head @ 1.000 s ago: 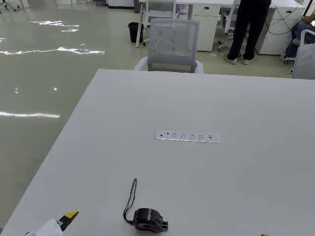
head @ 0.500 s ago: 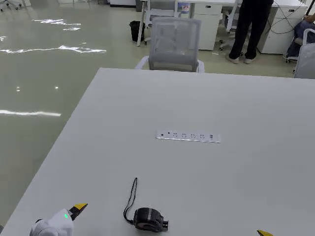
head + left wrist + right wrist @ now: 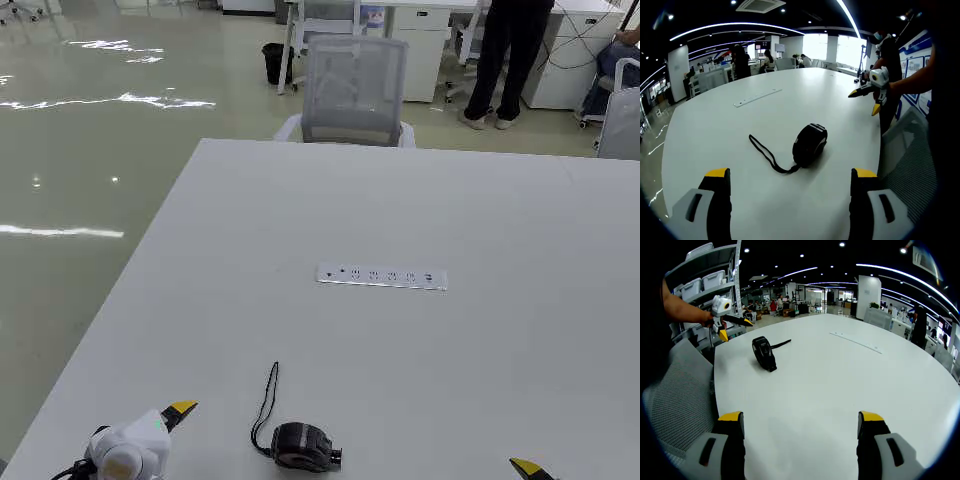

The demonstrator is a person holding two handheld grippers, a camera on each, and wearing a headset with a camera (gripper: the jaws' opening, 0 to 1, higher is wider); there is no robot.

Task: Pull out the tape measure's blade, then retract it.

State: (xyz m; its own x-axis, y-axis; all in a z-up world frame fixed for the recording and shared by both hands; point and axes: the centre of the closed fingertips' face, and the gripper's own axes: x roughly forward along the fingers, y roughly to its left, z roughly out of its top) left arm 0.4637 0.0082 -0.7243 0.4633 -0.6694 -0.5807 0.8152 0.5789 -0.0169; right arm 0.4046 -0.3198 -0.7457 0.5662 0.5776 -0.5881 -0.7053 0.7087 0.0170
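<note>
Left gripper [image 3: 178,411] nearer tape measure [image 3: 303,446], right gripper [image 3: 530,468] cropped

The head view is bright and evenly lit, and sharp across the white table [image 3: 420,200]. Ceiling lamps lay white streaks of glare on the glossy floor [image 3: 60,180] at the upper left. The tape measure [image 3: 303,446] casts only a faint, soft shadow. In both gripper views the fisheye lens bends the table edge and the ceiling light strips [image 3: 846,15] into curves, and the ceiling is dark. In the left gripper view the windows [image 3: 826,47] are washed out white. Detail softens toward the edges.
</note>
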